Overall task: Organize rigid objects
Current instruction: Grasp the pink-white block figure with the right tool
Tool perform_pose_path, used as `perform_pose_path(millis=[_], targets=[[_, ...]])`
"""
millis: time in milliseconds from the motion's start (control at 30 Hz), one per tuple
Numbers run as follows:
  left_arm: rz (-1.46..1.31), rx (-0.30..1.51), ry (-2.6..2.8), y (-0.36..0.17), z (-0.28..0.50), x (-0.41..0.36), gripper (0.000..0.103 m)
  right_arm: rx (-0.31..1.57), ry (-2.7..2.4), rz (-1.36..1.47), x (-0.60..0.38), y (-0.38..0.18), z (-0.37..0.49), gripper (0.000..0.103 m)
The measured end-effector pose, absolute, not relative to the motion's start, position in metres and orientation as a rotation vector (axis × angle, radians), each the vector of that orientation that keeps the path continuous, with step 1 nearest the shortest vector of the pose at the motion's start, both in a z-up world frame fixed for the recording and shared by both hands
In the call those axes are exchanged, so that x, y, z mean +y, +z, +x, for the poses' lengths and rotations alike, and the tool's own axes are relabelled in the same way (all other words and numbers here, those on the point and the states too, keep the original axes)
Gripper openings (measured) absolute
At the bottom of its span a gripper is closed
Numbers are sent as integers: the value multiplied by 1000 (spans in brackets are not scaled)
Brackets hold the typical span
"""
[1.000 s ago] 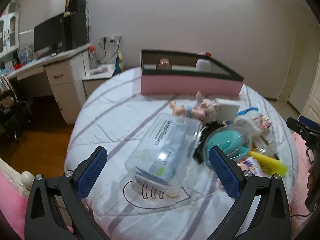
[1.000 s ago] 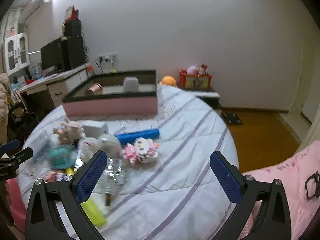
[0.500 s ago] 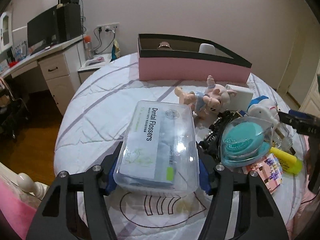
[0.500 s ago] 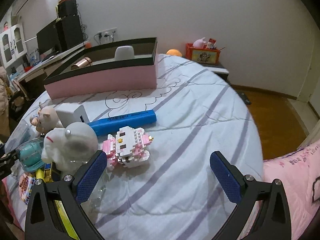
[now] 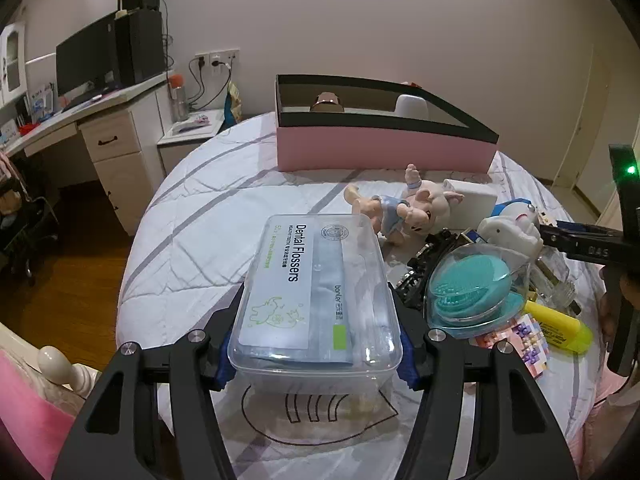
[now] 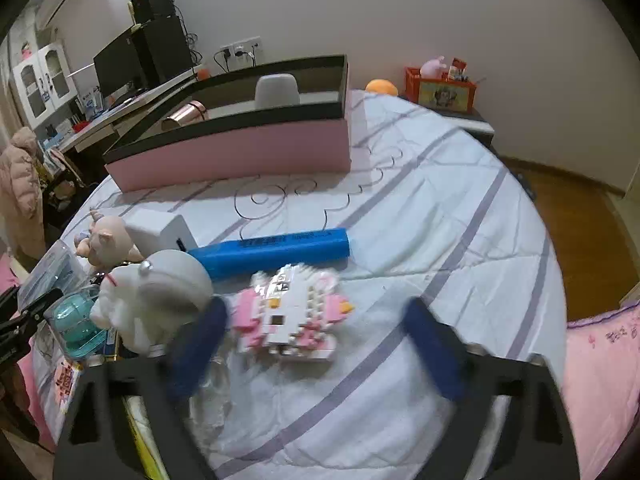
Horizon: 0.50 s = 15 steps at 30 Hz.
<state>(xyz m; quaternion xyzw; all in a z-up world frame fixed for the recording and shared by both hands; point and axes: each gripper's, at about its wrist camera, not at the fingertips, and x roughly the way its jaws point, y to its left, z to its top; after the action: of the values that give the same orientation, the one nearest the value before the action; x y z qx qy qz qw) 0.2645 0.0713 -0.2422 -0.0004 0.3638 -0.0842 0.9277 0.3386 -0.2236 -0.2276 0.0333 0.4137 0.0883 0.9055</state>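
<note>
My left gripper (image 5: 316,354) is shut on a clear plastic box of dental flossers (image 5: 316,292) and holds it above the bedcover. The pink storage box (image 5: 380,148) with a black rim stands at the far side; it also shows in the right wrist view (image 6: 240,148). My right gripper (image 6: 316,348) is open, its blue pads blurred, on either side of a pink and white block figure (image 6: 290,312). A blue tube (image 6: 272,250) lies just beyond the figure.
A pig doll (image 5: 416,208), white block (image 5: 472,196), white toy (image 6: 156,300), teal brush in a clear case (image 5: 472,292) and yellow marker (image 5: 560,326) crowd the bed's near side. A desk (image 5: 80,120) stands left. The bed edge drops to wooden floor (image 6: 580,232).
My left gripper closed on the flosser box and lifted it. My right gripper moved down and forward over the block figure, and its jaws have narrowed.
</note>
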Motion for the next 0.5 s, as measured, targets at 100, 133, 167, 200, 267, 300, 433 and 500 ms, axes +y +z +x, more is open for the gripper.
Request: perform_pose_path(millis=[100,133,167,200,267,300,433,500], targets=[[-11,739,-182,-239,263,70,62,842,183,54,-224,-225,336,55],[-15,729,-178,-236,263,69,62,836,182,56,-225,-224,334,55],[-20,723,-179,-234,263,69,62,837,175,48,-224,-224,332,55],[-24,719,-181,-232,262,68,62,832,172,46,-224,-223,331,54],[-27,705,-188,-227,262,67,62,821,159,45,-226,-222,327,54],[-25,697,-192,-223,261,65,62,813,149,46,-227,-221,324,54],[-19,669,-213,-210,261,59,62,782,127,49,-230,-212,315,54],[-15,651,-227,-202,261,54,62,756,112,41,-231,-203,310,54]])
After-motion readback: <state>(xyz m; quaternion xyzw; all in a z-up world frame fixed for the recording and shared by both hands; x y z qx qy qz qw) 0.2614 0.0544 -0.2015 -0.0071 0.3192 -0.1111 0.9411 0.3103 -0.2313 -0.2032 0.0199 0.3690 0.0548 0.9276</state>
